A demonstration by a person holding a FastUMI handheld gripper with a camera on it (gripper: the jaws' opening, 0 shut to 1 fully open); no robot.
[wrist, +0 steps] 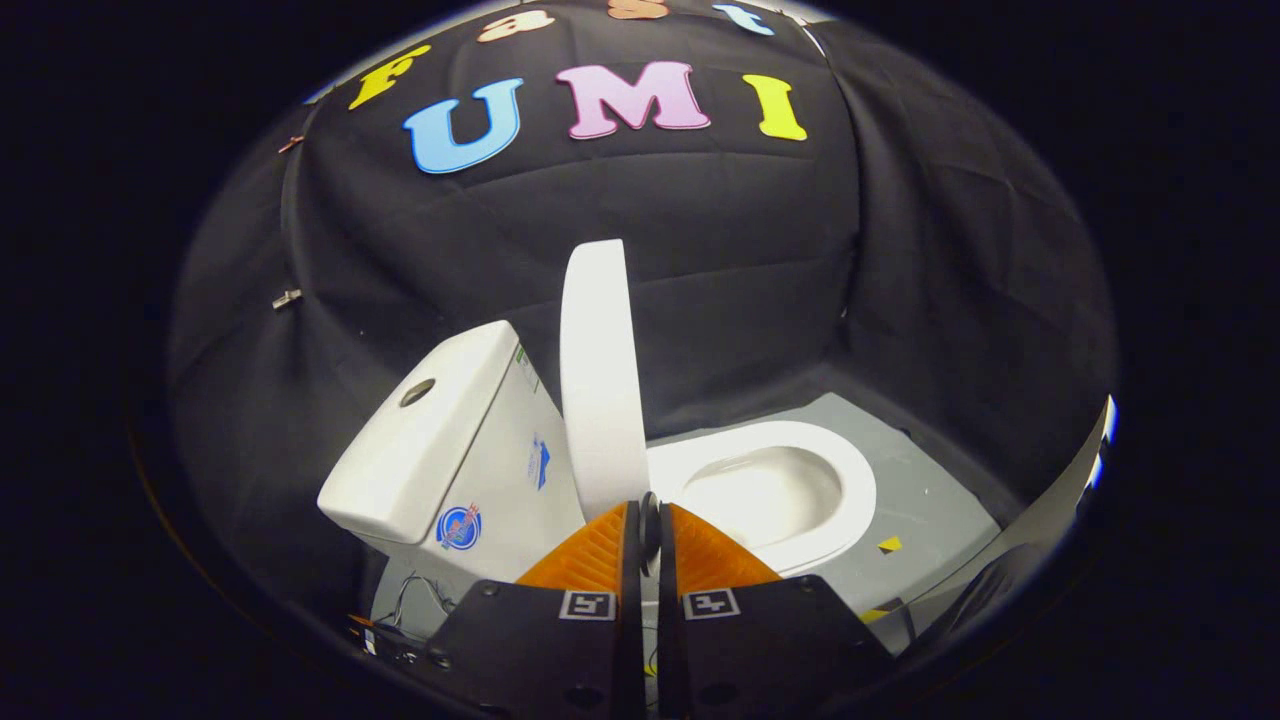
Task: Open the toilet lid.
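At the bottom centre of the frame, the gripper (648, 520) has its two fingers drawn nearly together, with only a thin slit between them. The lower edge of the toilet lid (600, 370) sits right at their tips; whether both fingers pinch it cannot be told. The lid stands raised, close to upright and seen edge-on, in the middle of the frame. To its left is the tank (450, 440), with a round flush button (417, 392) on top. To its right the uncovered seat (790, 490) and bowl lie open on a grey floor (930, 500). Open room lies right of the lid, above the seat. Black cloth (740, 260) hangs behind.
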